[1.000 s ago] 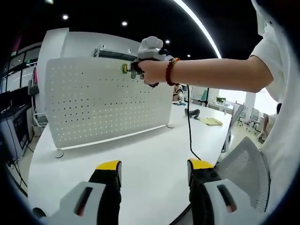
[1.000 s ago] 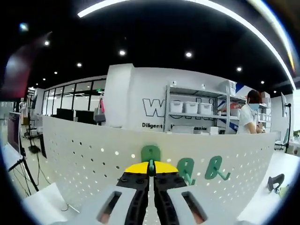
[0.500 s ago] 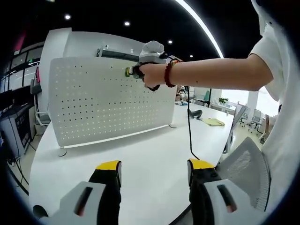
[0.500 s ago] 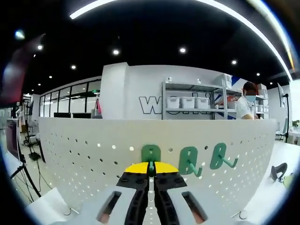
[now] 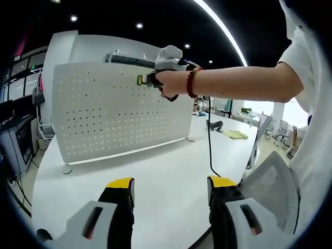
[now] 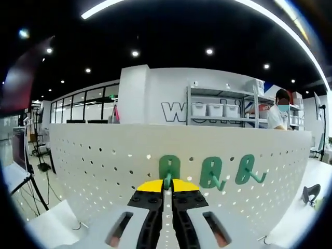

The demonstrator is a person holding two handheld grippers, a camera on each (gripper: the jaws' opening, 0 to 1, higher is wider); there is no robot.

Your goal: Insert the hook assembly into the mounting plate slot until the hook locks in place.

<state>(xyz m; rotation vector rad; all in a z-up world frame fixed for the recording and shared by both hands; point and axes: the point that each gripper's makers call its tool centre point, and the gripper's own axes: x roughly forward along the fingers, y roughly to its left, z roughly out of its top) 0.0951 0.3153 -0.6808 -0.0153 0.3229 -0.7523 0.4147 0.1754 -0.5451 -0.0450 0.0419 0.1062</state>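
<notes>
Risk here, as I see it, is the hook going in crooked. The right claw (image 6: 167, 193) is clenched on the stem of a green hook (image 6: 169, 168), and that hook sits flat against the white pegboard (image 6: 93, 166), up near its top edge. If the tabs on the back aren't lined up with the holes, pushing harder probably just skids it across the panel or twists it in the jaws, since they're pinching a pretty thin bit of plastic. The board stands on small feet on the worktop (image 5: 155, 176), so a hard shove might also tip or slide it. I can't tell whether the hook is latched or only resting there.

The right gripper view is the good one for detail: two more green hooks (image 6: 228, 174) are mounted just beside the held one, to its right, and the hole pattern is clear. There's also a shelf rack with white bins (image 6: 212, 110) beyond the board.

The left gripper view gives the wide picture instead: the whole pegboard (image 5: 119, 111), the person's forearm (image 5: 244, 83) reaching across to its top edge, and the hook as just a tiny green speck. The left claw (image 5: 170, 188) hangs released above the worktop, well apart from the board, holding nothing.
</notes>
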